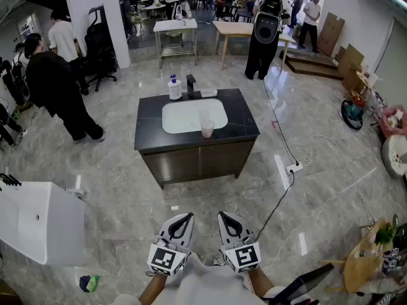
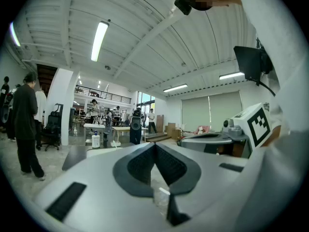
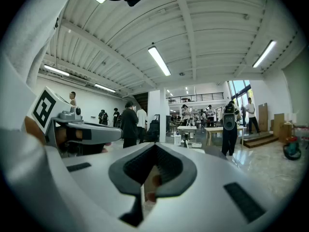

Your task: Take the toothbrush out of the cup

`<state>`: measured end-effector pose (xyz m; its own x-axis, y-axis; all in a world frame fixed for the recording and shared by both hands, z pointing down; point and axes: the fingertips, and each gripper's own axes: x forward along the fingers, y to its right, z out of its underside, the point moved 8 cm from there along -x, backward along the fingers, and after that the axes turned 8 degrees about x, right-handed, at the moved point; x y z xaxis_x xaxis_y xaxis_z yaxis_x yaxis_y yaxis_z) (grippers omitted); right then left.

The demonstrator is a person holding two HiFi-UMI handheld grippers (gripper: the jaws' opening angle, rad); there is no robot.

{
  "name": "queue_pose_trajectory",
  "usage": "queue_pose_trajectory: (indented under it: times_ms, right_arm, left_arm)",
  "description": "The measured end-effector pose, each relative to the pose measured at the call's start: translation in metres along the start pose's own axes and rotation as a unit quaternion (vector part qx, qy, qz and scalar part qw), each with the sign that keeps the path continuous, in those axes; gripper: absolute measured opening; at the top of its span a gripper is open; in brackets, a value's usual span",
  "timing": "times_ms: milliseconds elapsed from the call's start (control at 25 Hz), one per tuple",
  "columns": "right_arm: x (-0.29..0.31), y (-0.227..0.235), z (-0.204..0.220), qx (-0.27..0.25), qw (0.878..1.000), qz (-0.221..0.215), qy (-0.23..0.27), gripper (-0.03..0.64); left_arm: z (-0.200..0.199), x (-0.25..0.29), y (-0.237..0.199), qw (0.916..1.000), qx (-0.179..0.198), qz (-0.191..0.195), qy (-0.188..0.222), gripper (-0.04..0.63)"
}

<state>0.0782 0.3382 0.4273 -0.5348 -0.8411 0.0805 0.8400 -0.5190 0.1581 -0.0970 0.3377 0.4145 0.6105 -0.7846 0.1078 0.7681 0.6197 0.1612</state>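
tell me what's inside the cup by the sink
The pinkish cup stands on the dark counter at the basin's front right edge. Its inside is too small and far away to make out.

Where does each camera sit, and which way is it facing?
Head view: on the head, looking forward and steeply down at the sink counter and cup; left gripper, right gripper and forearms show.
Left gripper view: on that gripper, level along its shut jaws toward the sink counter; right gripper beside.
Right gripper view: likewise on its gripper; left gripper beside.
Shared: all three see the sink counter.
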Motion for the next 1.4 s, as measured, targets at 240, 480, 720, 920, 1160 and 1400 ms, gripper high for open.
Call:
queue_pose_trajectory:
  times_ms: [240, 480, 720, 920, 1160, 1400]
  right_arm:
    - [0.001, 0.001, 0.003, 0.003, 1.0, 0.002, -0.003, 0.003]
    - [-0.001, 0.0, 0.0, 0.004, 1.0, 0.001, -0.004, 0.003]
    - [-0.002, -0.003, -0.001, 0.007, 1.0, -0.009, 0.006, 0.003]
    - [0.0, -0.007, 0.0, 0.004, 1.0, 0.006, 0.009, 0.003]
    - [0.009, -0.018, 0.002, 0.005, 1.0, 0.023, 0.006, 0.003]
    - [0.024, -0.043, 0.005, 0.018, 1.0, 0.022, 0.004, 0.003]
  left_arm:
    - [-0.003, 0.003, 0.002, 1.0, 0.0, 0.007, 0.0, -0.005]
    - [-0.003, 0.0, 0.001, 1.0, -0.001, 0.001, -0.003, -0.005]
    - [-0.004, -0.001, 0.001, 1.0, -0.004, 0.001, 0.009, -0.005]
    - [-0.003, -0.004, -0.003, 0.9999, -0.002, 0.013, 0.006, -0.005]
    - [0.006, -0.011, -0.021, 0.9998, -0.001, 0.02, 0.006, -0.005]
    - [0.015, -0.021, -0.047, 0.9993, -0.006, 0.032, 0.016, -0.005]
